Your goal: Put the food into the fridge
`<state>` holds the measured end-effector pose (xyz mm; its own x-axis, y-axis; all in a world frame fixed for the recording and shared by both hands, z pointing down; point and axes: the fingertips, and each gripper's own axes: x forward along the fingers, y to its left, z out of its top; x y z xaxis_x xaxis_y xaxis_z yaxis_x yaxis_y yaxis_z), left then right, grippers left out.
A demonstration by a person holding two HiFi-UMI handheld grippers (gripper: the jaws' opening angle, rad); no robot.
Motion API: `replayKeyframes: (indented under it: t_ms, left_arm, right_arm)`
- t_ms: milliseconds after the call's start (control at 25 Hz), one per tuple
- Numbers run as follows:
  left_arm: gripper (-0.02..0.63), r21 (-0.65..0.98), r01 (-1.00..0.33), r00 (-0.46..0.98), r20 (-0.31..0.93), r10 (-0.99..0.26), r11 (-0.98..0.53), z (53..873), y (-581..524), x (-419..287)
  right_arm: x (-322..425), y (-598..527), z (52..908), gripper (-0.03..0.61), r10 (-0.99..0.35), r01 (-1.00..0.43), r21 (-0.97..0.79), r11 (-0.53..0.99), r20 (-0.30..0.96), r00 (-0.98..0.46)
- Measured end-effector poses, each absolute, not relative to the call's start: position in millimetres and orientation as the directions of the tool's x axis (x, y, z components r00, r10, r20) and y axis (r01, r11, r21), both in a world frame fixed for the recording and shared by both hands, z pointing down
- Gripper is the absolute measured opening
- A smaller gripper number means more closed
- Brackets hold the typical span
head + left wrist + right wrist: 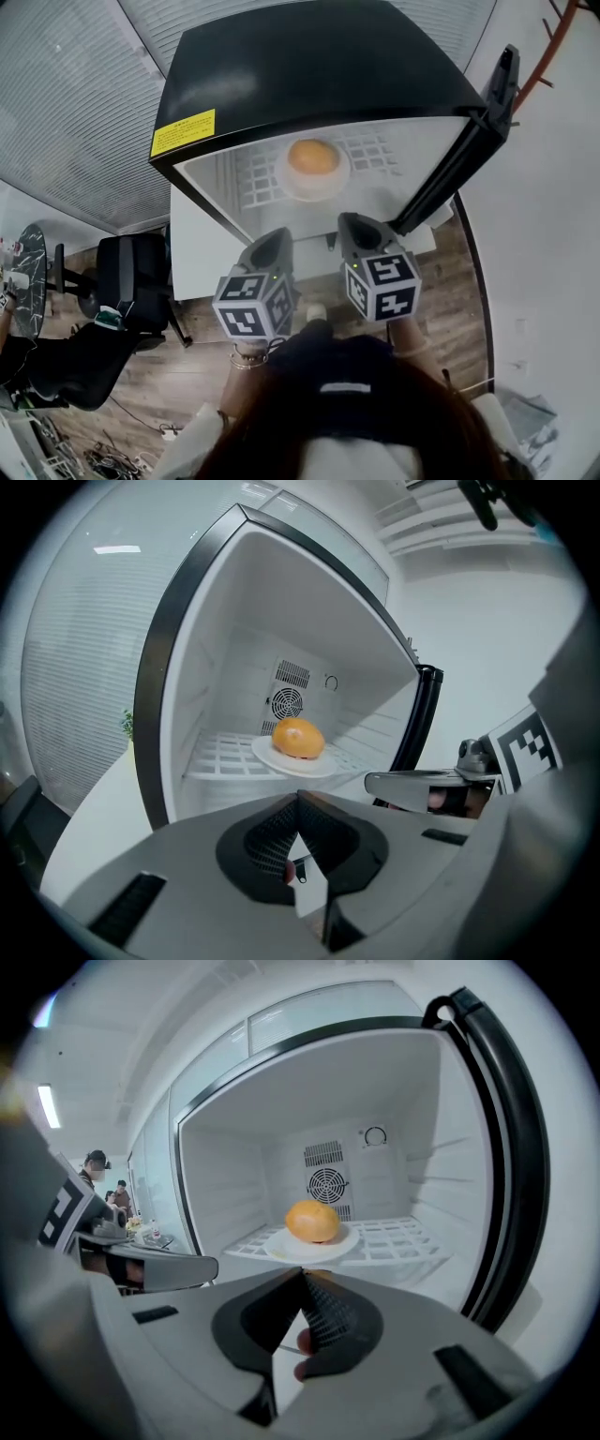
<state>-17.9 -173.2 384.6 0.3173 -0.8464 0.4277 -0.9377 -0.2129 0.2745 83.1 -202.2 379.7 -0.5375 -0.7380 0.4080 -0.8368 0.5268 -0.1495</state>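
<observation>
Presently held: nothing. Left tongs (273, 242) closed, empty; right tongs (357, 226) closed, empty; the two side by side just before the mouth of the fridge (309, 75), clear of the shelf

Food (313, 157): one round orange item on a white plate (285, 182), the plate on the wire shelf (375, 153) inside the compartment, near its front edge. Judged already delivered, which would explain the empty tongs

Door (466, 141): swung open at the right; closing it is likely the remaining business

Surroundings: fan grille (326, 1185) on the rear wall behind the food; yellow label (183, 132) on the black top; office chair (131, 281) on the wood floor (187, 375) at the left; people (120, 1194) far off in the right gripper view

Obstructions: none between tongs and shelf; right tongs nearer the door
</observation>
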Motion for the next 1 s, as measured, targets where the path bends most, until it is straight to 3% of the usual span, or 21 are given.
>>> replayKeyframes:
  t_ms: [1000]
  left_arm:
    - [0.003,0.242,-0.958,0.245,0.415,-0.876,-0.154,380,-91,18]
  right_arm:
    - [120,-128,373,-0.003,-0.749,-0.808,-0.1,0.58,0.324,-0.578]
